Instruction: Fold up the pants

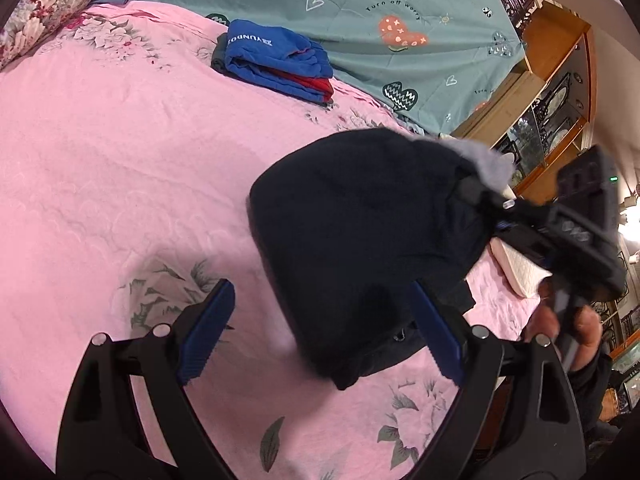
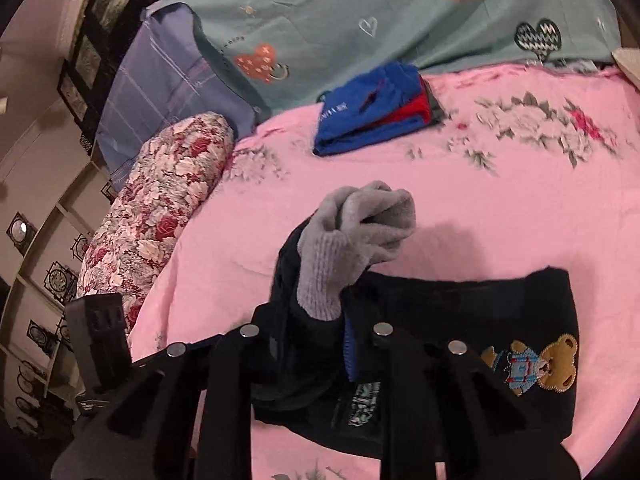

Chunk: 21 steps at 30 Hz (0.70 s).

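1. Your left gripper (image 1: 320, 328) is wide open. Its blue-padded fingers (image 1: 206, 330) stand well apart above the pink floral bedspread (image 1: 100, 168) and grip nothing.
2. The dark navy pants (image 1: 360, 232) are raised off the bedspread on their far side. Their near edge hangs in front of your left gripper's right finger and partly covers it.
3. Your right gripper (image 2: 320, 344) is clamped on the pants near a gray ribbed cuff (image 2: 352, 236). The fingers sit close together with dark cloth pinched between them. The gray cuff bunches up just beyond the fingertips.
4. In the right wrist view, the lower portion of the pants lies flat on the bedspread to the right of the gripper. A teddy bear patch (image 2: 536, 364) faces up on it, and a label (image 2: 364, 404) shows near the fingers.
5. A folded blue and red garment (image 1: 276, 60) lies on the far part of the bedspread, well apart from the pants.
6. A teal heart-print quilt (image 1: 360, 8) lies behind the folded garment. A floral pillow (image 2: 160, 200) rests at the bedspread's edge.
7. Wooden cabinets (image 1: 556, 92) stand beyond the bed.
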Motion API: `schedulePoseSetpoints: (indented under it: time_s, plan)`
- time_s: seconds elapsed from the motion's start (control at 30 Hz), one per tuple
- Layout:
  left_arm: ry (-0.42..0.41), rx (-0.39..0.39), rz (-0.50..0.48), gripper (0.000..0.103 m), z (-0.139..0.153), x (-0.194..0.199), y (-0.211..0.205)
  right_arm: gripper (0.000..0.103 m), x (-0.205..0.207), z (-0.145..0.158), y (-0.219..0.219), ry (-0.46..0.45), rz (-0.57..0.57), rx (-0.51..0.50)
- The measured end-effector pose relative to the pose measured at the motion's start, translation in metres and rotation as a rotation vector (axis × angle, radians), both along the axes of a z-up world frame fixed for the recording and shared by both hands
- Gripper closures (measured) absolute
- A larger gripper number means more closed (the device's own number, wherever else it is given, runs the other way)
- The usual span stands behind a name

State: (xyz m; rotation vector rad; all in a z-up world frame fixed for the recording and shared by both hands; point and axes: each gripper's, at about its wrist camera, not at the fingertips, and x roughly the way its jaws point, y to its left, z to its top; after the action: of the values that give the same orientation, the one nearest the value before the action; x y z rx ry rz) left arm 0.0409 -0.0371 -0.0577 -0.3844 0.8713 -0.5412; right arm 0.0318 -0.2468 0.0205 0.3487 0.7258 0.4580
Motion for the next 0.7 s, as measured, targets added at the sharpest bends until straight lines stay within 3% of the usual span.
schedulePoseSetpoints:
  time_s: [0.13, 0.23, 0.33, 0.43, 0.5, 0.6, 0.7]
  plan:
    - [-0.04, 0.002, -0.006, 0.013, 0.015, -0.004, -0.004, 0.082, -0.027, 0.036, -0.015, -0.094, -0.09, -0.043]
    - [-0.085, 0.023, -0.046, 0.011, 0.027, -0.01, -0.018, 0.082, -0.058, 0.031, -0.049, -0.115, -0.218, -0.083]
    - [-0.112, 0.067, -0.088, 0.011, 0.029, -0.01, -0.039, 0.08, -0.063, -0.031, -0.095, 0.05, -0.377, -0.097]
    - [-0.112, 0.096, -0.128, 0.011, 0.028, -0.002, -0.063, 0.069, -0.051, -0.098, -0.115, 0.259, -0.402, -0.165]
    - [-0.123, 0.119, -0.154, 0.011, 0.032, 0.0, -0.079, 0.062, -0.061, -0.094, -0.124, 0.223, -0.404, -0.158]
    - [-0.158, 0.145, -0.22, 0.011, 0.044, -0.001, -0.109, 0.057, -0.077, -0.047, -0.13, 0.069, -0.476, -0.239]
    - [-0.189, 0.196, -0.289, 0.008, 0.042, -0.003, -0.141, 0.056, -0.076, -0.012, -0.134, -0.081, -0.45, -0.171]
